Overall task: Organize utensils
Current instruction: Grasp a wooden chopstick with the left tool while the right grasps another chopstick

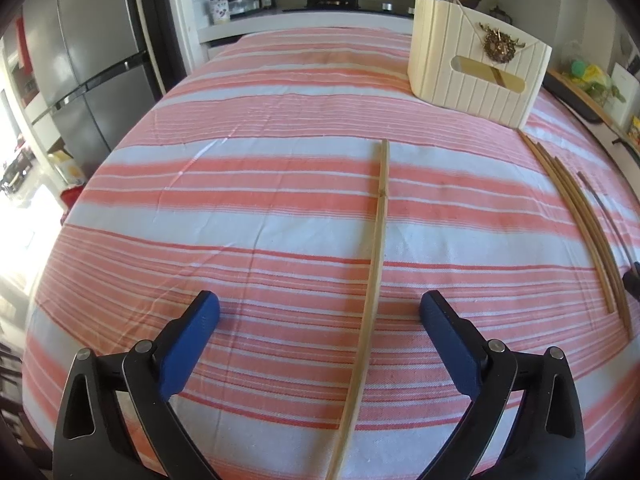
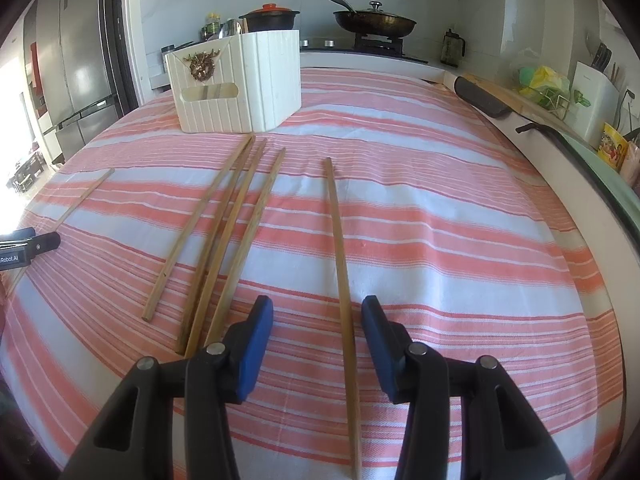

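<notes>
Left gripper [image 1: 320, 312] jaws spread wide, pale bamboo chopstick [image 1: 378, 240] lengthwise between; right gripper [image 2: 318, 316] jaws half-spread astride darker wooden chopstick [image 2: 340, 240], unpinched.

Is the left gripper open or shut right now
Open. The left gripper has its blue pads wide apart, a pale chopstick lying untouched between them on the cloth.

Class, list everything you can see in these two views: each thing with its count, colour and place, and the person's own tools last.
Chopsticks: six, wooden; one between the right jaws, four beside it, one between the left jaws.
Box: one, cream, far end of cloth.
Cloth: one, pink-and-white striped, covers table.
Pot: one, black, orange lid, on stove.
Pan: one, dark, on stove.
Fridge: one, grey, left.
Left gripper: blue jaws, open.
Right gripper: blue jaws, open.
</notes>
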`<state>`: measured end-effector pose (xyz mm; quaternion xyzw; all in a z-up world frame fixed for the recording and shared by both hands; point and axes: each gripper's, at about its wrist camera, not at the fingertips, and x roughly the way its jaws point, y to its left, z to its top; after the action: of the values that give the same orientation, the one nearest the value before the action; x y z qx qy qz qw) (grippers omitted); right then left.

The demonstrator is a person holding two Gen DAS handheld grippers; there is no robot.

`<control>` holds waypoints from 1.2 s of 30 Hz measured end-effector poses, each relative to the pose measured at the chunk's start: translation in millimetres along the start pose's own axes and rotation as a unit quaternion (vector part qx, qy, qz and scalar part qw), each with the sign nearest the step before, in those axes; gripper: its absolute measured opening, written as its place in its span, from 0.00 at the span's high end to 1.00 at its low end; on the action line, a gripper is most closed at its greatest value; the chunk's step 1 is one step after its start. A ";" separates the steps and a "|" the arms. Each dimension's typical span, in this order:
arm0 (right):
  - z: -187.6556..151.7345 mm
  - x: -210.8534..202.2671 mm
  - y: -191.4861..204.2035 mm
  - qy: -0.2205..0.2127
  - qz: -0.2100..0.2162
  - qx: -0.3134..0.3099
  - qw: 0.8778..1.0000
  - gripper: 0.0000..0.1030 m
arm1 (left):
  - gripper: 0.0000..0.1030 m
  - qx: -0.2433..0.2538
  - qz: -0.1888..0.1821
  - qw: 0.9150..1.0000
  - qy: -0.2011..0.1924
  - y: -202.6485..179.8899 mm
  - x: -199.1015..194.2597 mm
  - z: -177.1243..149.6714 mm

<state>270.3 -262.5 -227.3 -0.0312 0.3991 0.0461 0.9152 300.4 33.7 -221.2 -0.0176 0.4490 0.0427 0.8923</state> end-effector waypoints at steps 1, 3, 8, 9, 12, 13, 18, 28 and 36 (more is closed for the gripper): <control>0.0 0.0 0.0 0.000 0.000 0.000 1.000 0.55 | 0.03 0.000 0.000 1.000 0.000 0.1 -0.2 -0.6; 0.1 0.0 -0.5 0.000 0.000 0.000 1.000 0.54 | 0.03 0.000 0.001 1.000 -0.001 0.0 -0.6 -1.4; 0.1 0.1 -0.3 0.000 0.000 0.001 1.000 0.54 | 0.02 -0.001 0.002 1.000 -0.001 -0.2 -0.7 -1.2; 0.2 0.1 -0.4 0.000 0.001 0.001 1.000 0.54 | 0.02 -0.001 0.001 1.000 -0.001 0.0 -0.7 -1.2; 0.1 0.0 -0.4 0.000 0.000 0.001 1.000 0.54 | 0.02 -0.002 0.001 1.000 -0.001 0.0 -0.5 -1.5; 0.2 0.1 -0.5 0.000 0.001 0.001 1.000 0.54 | 0.02 -0.003 0.001 1.000 0.000 0.1 -0.4 -1.5; 0.2 0.2 -0.5 -0.001 0.001 0.002 1.000 0.54 | 0.01 -0.003 -0.006 1.000 0.005 2.7 0.9 -1.2; 0.7 0.5 0.5 0.000 0.000 0.001 1.000 0.54 | 0.01 0.018 -0.029 0.999 0.017 2.5 2.0 1.2; 16.9 4.1 -0.1 0.099 0.033 -0.048 0.993 0.49 | 0.02 0.095 -0.089 0.987 0.089 6.2 6.8 23.9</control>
<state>285.4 -260.8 -218.9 -0.0666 0.4861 0.0924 0.8664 322.9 42.0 -212.4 0.0232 0.5255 -0.0813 0.8466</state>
